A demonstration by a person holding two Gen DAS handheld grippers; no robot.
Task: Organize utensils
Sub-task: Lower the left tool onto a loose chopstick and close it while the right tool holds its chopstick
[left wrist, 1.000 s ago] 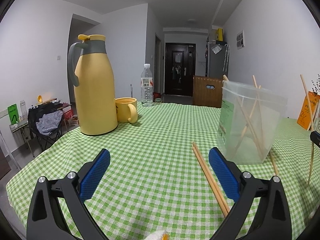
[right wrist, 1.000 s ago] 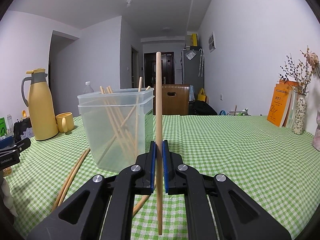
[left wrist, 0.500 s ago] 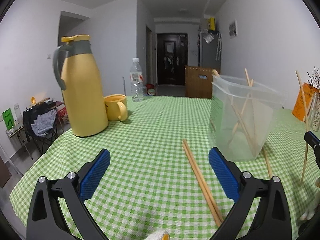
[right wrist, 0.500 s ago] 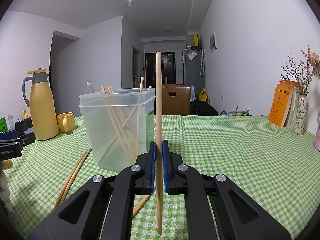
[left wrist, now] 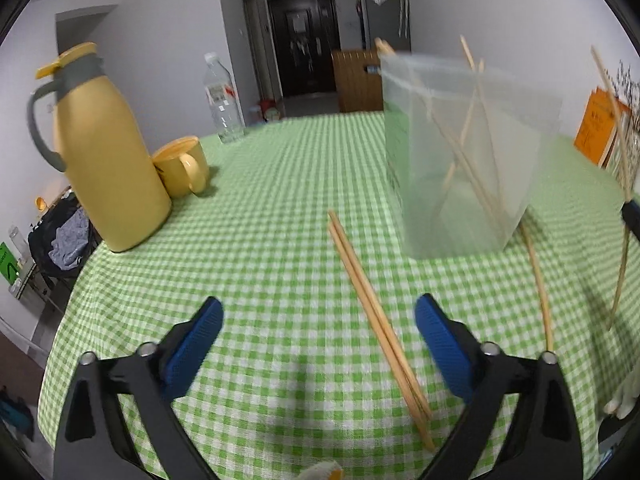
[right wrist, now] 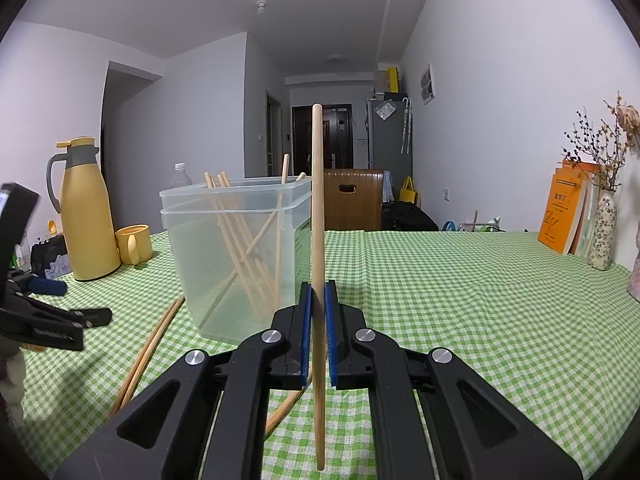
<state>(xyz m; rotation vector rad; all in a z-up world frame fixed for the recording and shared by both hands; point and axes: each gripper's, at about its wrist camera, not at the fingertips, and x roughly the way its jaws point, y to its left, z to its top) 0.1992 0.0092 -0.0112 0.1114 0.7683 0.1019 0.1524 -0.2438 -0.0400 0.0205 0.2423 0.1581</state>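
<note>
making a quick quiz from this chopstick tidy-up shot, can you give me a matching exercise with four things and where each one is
Things:
1. single chopstick
2. pair of chopsticks
3. yellow mug
4. bundle of chopsticks

Places or states:
A. leaning inside the clear container
B. lying flat on the checked tablecloth, ahead of the open left gripper
C. clamped upright in the right gripper
D. standing right beside the yellow thermos

Pairs: 1-C, 2-B, 3-D, 4-A
</note>
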